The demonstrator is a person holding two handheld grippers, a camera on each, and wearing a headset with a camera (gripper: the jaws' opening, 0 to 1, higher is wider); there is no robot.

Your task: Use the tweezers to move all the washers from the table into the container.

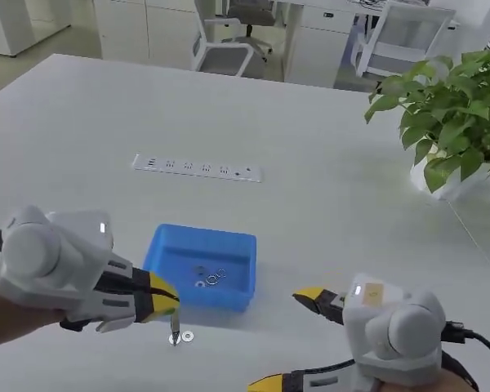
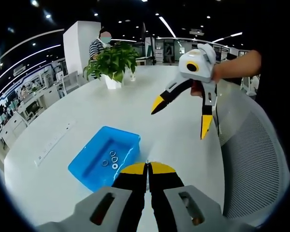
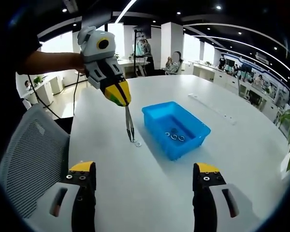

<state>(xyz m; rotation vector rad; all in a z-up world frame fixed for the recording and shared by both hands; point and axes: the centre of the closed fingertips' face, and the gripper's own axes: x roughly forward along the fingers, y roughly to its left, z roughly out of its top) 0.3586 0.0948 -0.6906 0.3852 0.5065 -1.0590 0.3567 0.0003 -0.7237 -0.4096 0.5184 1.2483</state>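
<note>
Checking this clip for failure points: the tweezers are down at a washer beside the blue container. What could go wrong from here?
1. The washer lies flat on the smooth table at the tips of the tweezers; they may slip and flick it away.
2. Carried over the container wall, a weakly pinched washer could drop outside.
3. The right gripper hangs open, apart from the container, so a knock from the left gripper might shift it.

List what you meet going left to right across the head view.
The left tool gripping the tweezers → blue container → right tool → potted plant.
</note>
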